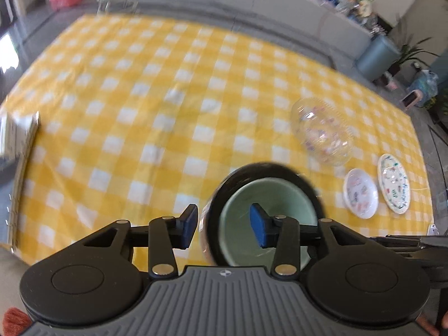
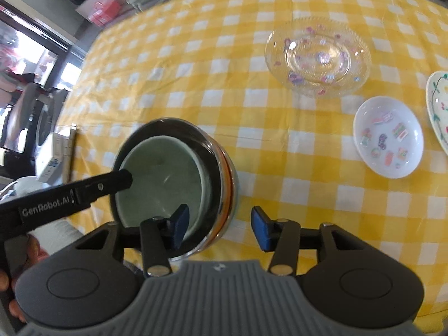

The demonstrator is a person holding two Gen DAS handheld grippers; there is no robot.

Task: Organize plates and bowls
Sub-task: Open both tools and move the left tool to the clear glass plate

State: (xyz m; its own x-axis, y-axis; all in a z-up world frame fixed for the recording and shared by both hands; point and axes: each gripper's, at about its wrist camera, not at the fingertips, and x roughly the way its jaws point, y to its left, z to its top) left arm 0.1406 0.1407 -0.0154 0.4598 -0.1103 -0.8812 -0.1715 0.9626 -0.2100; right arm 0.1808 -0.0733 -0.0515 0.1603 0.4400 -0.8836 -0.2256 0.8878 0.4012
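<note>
A: What does the left gripper (image 1: 222, 225) look like?

B: Matte black linkage arms with silver rivets, blue pads (image 1: 259, 225) on the fingertips, and two round black housings flanking a grey ribbed panel with a small round emblem at the bottom of the frame.

A: And the right gripper (image 2: 219, 228)?

B: The same build: blue pads (image 2: 259, 232), silver pivots, grey ribbed centre. At the left of that view a black finger carries white "GenRobot.AI" lettering and a small screw.

A: Any skin?

B: Yes, a bare hand (image 2: 19, 257) at the lower left edge.
</note>
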